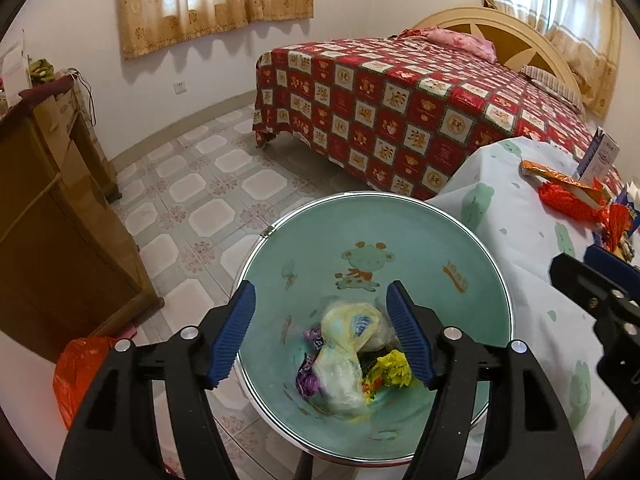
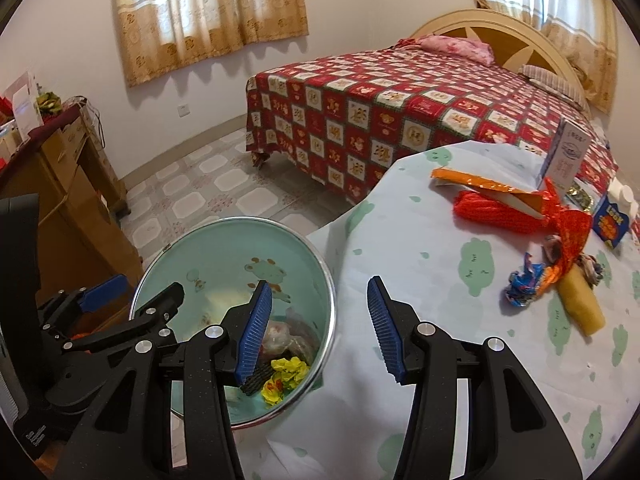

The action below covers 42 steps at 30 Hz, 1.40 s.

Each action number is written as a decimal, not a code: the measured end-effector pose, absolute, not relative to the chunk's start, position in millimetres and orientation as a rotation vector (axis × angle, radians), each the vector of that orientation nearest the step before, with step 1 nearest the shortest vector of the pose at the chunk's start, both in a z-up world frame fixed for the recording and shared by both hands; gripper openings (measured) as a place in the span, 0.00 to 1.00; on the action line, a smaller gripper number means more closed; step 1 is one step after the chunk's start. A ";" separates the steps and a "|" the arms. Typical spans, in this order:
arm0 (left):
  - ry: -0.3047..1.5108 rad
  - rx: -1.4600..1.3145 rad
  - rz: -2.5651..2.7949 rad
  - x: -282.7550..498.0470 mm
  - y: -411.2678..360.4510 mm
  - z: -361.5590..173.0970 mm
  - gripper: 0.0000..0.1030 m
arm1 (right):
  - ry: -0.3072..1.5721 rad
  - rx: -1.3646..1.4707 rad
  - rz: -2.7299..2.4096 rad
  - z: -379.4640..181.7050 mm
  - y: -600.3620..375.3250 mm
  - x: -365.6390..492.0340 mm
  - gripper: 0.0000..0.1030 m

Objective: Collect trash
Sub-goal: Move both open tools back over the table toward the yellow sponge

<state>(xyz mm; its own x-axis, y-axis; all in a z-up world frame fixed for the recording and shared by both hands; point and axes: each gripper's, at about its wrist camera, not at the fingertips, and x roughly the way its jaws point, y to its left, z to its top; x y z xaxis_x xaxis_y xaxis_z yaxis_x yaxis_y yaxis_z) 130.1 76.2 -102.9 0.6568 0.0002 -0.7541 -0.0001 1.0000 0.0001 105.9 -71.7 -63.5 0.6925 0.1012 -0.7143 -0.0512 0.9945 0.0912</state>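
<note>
A teal bin [image 1: 420, 248] with a metal rim and a bear print stands on the floor beside the table. In it lie a pale yellow bag [image 1: 344, 352], a yellow wrapper [image 1: 394, 368] and a purple wrapper [image 1: 306, 380]. My left gripper [image 1: 320, 320] hangs open over the bin's mouth, with nothing between its pads. My right gripper [image 2: 320, 312] is open and empty above the table's edge, next to the bin [image 2: 224, 256]. On the table lie a red-orange wrapper [image 2: 492, 204], a crumpled blue wrapper [image 2: 520, 284] and a yellow tube [image 2: 580, 304].
The table [image 2: 440, 248] wears a white cloth with green frogs; a blue box [image 2: 610, 220] and a white carton [image 2: 566, 152] stand at its far side. A bed with a red checked cover [image 1: 400, 100] lies behind. A wooden cabinet [image 1: 60, 220] and an orange bag [image 1: 76, 372] are at the left.
</note>
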 end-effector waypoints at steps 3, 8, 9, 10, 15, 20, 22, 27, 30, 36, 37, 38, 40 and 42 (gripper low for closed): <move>0.845 -0.014 0.032 129.5 79.5 -100.9 0.73 | 0.792 0.069 0.073 -60.1 -74.4 101.8 0.48; 0.821 -0.010 0.049 128.7 80.0 -96.6 0.77 | 0.787 0.079 0.054 -56.3 -81.3 97.7 0.48; 0.820 -0.007 0.051 128.5 79.7 -96.6 0.77 | 0.789 0.082 0.052 -56.1 -82.6 97.0 0.49; 0.818 -0.005 0.054 128.3 79.4 -96.4 0.78 | 0.792 0.087 0.047 -56.6 -85.1 96.0 0.49; 0.798 -0.001 0.058 126.5 77.1 -93.8 0.83 | 0.779 0.081 0.013 -52.6 -92.1 89.3 0.58; 0.751 0.026 0.067 121.8 72.3 -88.7 0.88 | 0.758 0.069 -0.026 -48.9 -98.7 84.4 0.63; 0.734 0.037 0.061 119.9 69.5 -86.5 0.89 | 0.739 0.051 -0.057 -46.6 -102.0 81.3 0.64; 0.720 0.018 0.013 115.3 62.6 -82.2 0.90 | 0.710 0.055 -0.108 -45.1 -119.3 74.4 0.67; 0.715 0.027 -0.010 111.2 54.9 -80.0 0.91 | 0.722 0.072 -0.134 -47.7 -134.0 73.2 0.67; 0.707 0.062 -0.057 104.9 32.8 -77.9 0.92 | 0.734 0.091 -0.178 -48.4 -156.2 68.6 0.67; 0.707 0.063 -0.065 103.9 30.0 -77.6 0.92 | 0.735 0.092 -0.181 -49.1 -157.7 68.2 0.67; 0.707 0.063 -0.071 104.0 27.4 -76.9 0.92 | 0.736 0.094 -0.190 -49.3 -162.1 67.1 0.67; 0.707 0.064 -0.085 101.8 21.6 -76.1 0.92 | 0.735 0.096 -0.195 -49.8 -165.9 65.4 0.67; 0.705 0.063 -0.095 99.4 15.7 -75.4 0.92 | 0.731 0.101 -0.202 -49.7 -173.0 62.9 0.67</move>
<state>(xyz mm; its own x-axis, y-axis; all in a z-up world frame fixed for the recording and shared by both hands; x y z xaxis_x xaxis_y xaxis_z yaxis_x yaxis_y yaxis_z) 99.4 15.7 -75.4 0.7575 -0.0656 -0.6495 0.1082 0.9938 0.0257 62.9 -173.0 -49.7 0.7259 -0.1474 -0.6718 0.2180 0.9757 0.0216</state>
